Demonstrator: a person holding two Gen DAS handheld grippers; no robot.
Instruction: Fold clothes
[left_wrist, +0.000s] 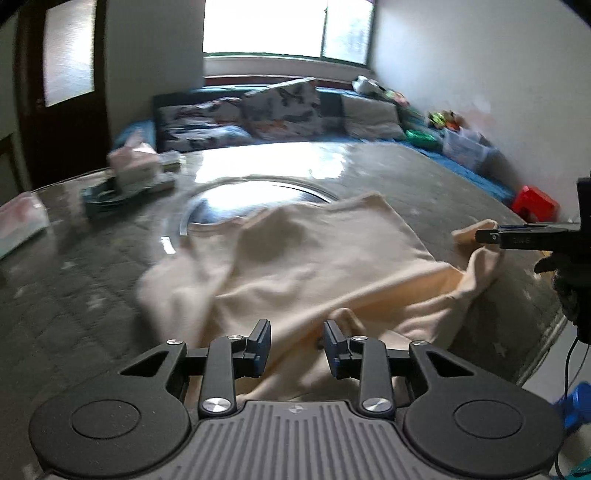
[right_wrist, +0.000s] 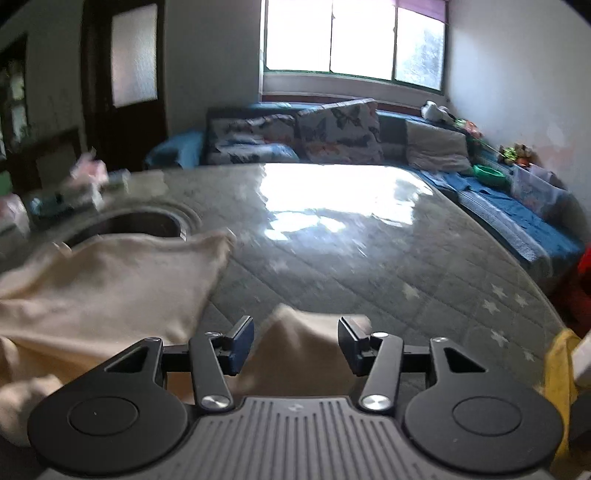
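Observation:
A cream garment (left_wrist: 314, 254) lies rumpled and partly folded on the round table (left_wrist: 74, 288), which has a grey star-patterned cover. My left gripper (left_wrist: 296, 332) is at the garment's near edge, open, with a fold of cloth in the gap and the pads off it. In the right wrist view the garment (right_wrist: 110, 280) spreads to the left. One cream corner (right_wrist: 295, 347) rises between the parted jaws of my right gripper (right_wrist: 296, 328), which does not press it. From the left wrist view the right gripper (left_wrist: 487, 236) shows side-on at the garment's right corner.
A round metal inset (left_wrist: 258, 199) sits in the table behind the garment. A tissue box (left_wrist: 133, 162) and stacked dishes (left_wrist: 107, 195) stand at the far left. Beyond the table is a sofa (left_wrist: 258, 110) with cushions. A red stool (left_wrist: 535, 203) stands by the right edge.

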